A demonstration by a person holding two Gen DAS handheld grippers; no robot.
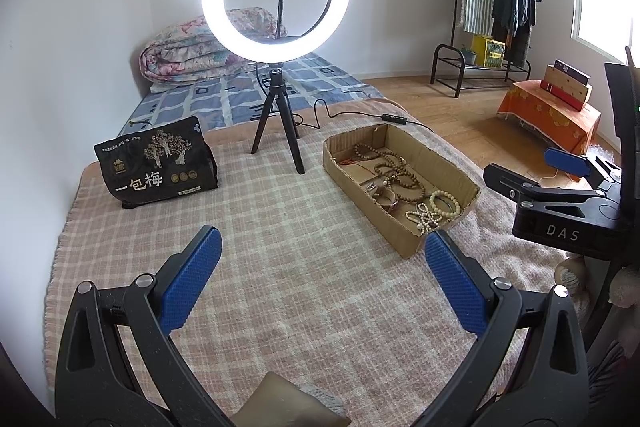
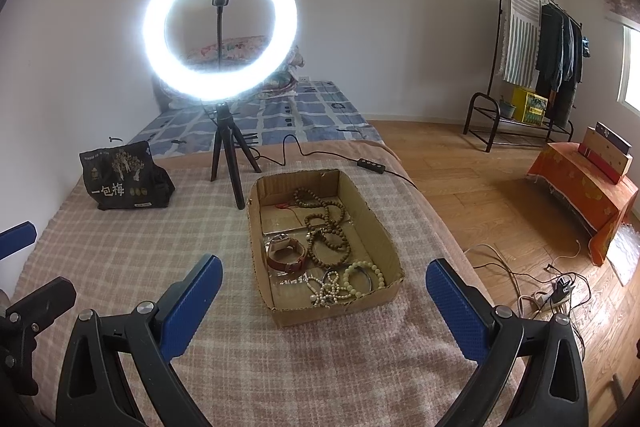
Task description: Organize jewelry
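A shallow cardboard tray [image 1: 448, 161] [image 2: 380, 227] lies on the checked blanket. It holds brown wooden bead strings [image 2: 326, 223], a brown-strapped watch [image 2: 286, 253], pale bead bracelets [image 2: 362, 279] and a white bead piece [image 2: 326, 291]. In the left wrist view the brown beads [image 1: 394, 167] and pale bracelets [image 1: 442, 205] show too. My left gripper [image 1: 322, 279] is open and empty, to the left of and before the tray. My right gripper [image 2: 324, 301] is open and empty, just before the tray's near end. The right gripper [image 1: 560, 167] also shows at the right of the left wrist view.
A lit ring light on a small tripod [image 2: 224, 155] [image 1: 278, 123] stands behind the tray, its cable [image 2: 372, 165] running to the right. A black snack bag [image 1: 158, 163] [image 2: 124, 177] sits at back left. The bed edge drops to the wooden floor [image 2: 500, 195] on the right.
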